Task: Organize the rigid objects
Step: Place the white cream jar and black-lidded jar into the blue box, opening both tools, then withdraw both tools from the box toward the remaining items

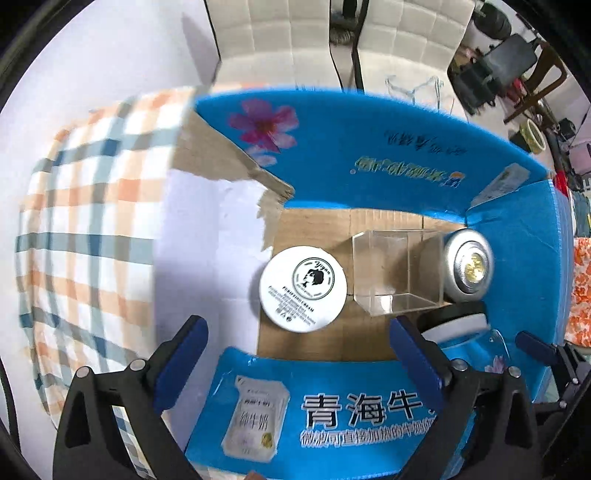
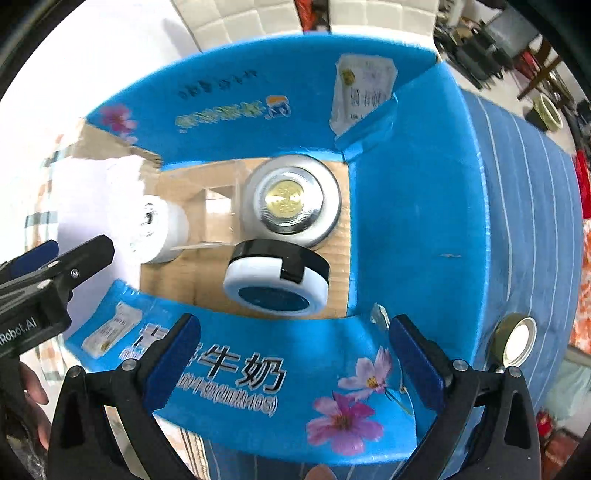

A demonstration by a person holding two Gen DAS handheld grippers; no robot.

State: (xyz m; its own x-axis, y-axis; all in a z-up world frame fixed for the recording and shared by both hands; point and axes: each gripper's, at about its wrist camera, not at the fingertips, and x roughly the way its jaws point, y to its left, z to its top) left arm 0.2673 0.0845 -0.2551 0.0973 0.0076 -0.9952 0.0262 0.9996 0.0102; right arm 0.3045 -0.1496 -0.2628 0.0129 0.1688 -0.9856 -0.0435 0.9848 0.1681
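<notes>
An open blue milk carton (image 1: 369,147) holds the objects on its brown floor. In the left wrist view a white cream jar (image 1: 303,288) stands beside a clear plastic cube (image 1: 399,269) and a silver round push light (image 1: 469,266). My left gripper (image 1: 299,325) hangs open above the jar, holding nothing. In the right wrist view a black-and-white round case (image 2: 277,277) lies just in front of the push light (image 2: 291,199), with the jar (image 2: 155,229) to the left. My right gripper (image 2: 293,321) is open and empty above the case.
The carton's flaps (image 2: 332,387) stand up around the opening. A checked cloth (image 1: 92,221) lies left of the carton on a white surface. On a blue striped cloth (image 2: 535,221) to the right lies a roll of tape (image 2: 517,339). White chairs (image 1: 295,33) stand behind.
</notes>
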